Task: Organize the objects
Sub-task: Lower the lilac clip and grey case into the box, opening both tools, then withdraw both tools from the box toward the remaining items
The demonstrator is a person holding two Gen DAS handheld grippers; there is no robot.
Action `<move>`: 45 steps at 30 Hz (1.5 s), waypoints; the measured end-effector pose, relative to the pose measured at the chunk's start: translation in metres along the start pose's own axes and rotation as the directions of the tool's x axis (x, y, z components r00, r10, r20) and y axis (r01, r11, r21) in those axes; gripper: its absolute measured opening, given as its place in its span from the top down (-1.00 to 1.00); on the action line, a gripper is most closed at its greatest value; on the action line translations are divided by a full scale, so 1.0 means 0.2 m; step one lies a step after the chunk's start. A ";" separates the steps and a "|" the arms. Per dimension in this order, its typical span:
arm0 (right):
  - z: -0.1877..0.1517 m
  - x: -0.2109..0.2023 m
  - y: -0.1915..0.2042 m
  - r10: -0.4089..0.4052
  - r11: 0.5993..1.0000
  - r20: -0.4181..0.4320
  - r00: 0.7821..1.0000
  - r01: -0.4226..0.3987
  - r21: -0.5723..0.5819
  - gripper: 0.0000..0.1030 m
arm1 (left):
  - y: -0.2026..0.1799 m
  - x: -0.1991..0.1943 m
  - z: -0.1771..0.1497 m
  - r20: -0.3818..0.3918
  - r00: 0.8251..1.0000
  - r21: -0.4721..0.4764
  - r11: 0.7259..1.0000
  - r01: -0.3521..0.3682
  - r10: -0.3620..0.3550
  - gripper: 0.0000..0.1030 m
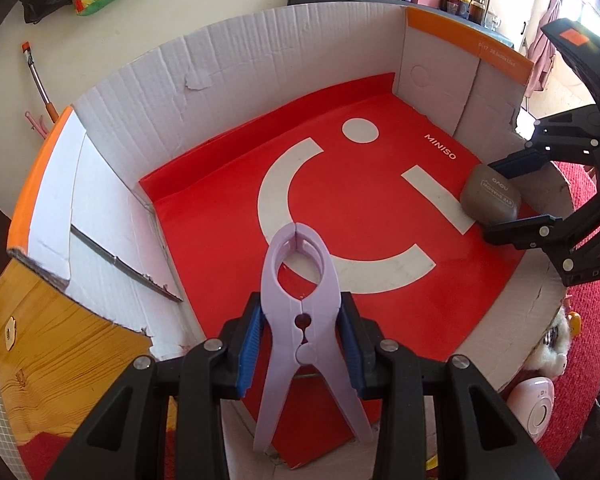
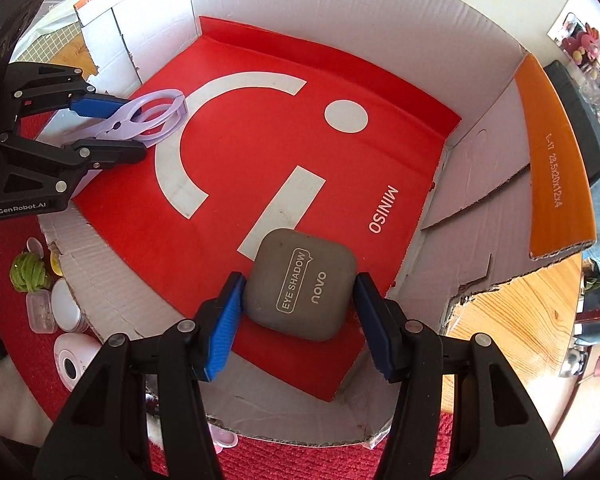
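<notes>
Inside the cardboard box [image 1: 228,52], each claw grips one item over the red MINISO liner [image 1: 380,280].

Nearest the left camera, the left claw [image 1: 302,344] pinches a lilac plastic clip [image 1: 300,280] at its waist between blue pads [image 1: 249,350], the ring end pointing forward over the liner near the box's front wall. Likewise, the right claw [image 2: 298,318] clamps a grey eyeshadow case [image 2: 300,284] marked EYE SHADOW and novo by its two sides, low over the liner's near right corner. Beyond them the liner's white smiley logo [image 1: 276,196] lies bare. Outside the box sit a wooden table [image 2: 512,320] and red carpet [image 2: 300,456] with small toiletries.
</notes>
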State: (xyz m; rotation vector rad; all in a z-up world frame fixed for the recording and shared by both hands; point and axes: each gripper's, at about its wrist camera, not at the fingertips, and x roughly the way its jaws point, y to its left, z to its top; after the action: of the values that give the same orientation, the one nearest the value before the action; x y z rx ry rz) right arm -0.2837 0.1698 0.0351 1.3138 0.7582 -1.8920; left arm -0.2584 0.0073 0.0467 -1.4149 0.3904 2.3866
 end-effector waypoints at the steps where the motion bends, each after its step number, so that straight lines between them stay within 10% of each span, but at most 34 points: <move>1: -0.01 0.00 0.00 0.000 1.000 -0.001 1.000 0.000 0.001 -0.05 | 0.00 0.00 0.00 0.000 1.000 0.000 1.000 0.000 0.000 0.25; 31: -0.21 -0.11 0.01 0.005 1.000 0.016 1.000 -0.005 -0.003 -0.20 | 0.01 -0.02 0.00 0.012 1.000 -0.020 1.000 0.005 -0.004 0.10; 45: -0.37 -0.38 -0.04 0.019 0.995 0.158 0.987 -0.034 0.095 -0.36 | 0.07 -0.24 -0.02 0.147 0.988 -0.135 0.989 0.061 -0.041 -0.17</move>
State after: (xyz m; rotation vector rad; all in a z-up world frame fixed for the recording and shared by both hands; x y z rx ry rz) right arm -0.2318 0.2490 0.0838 1.2098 0.5721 -2.0059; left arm -0.2395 -0.0143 0.0873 -1.2820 0.1509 2.4960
